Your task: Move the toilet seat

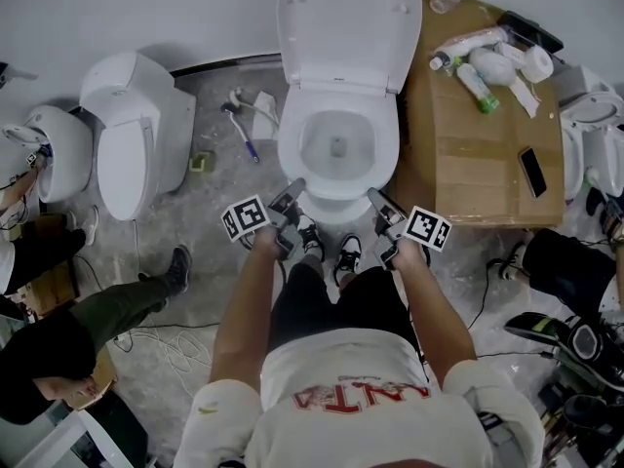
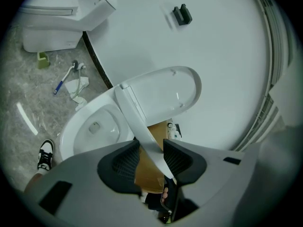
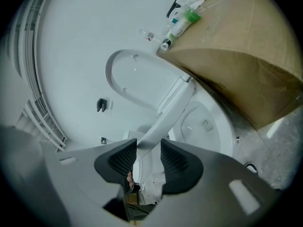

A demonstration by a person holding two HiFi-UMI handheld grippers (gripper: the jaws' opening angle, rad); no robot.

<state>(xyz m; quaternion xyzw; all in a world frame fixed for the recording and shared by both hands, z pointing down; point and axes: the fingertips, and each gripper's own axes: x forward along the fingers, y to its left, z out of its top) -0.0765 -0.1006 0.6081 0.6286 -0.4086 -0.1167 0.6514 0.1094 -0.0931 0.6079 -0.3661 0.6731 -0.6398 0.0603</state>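
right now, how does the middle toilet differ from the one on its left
The middle toilet has its lid up; the left toilet is closed. The middle toilet's seat is gripped by the left hand-held gripper and right hand-held gripper; no gripper touches the left toilet. Both are white.

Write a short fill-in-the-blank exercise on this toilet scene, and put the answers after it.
1. The left gripper and the right gripper each hold the toilet ____ between their fingers.
2. The phone lies on the ____ box.
3. In the head view, the toilet brush lies on the floor to the ____ of the bowl.
Missing words: seat; cardboard; left.
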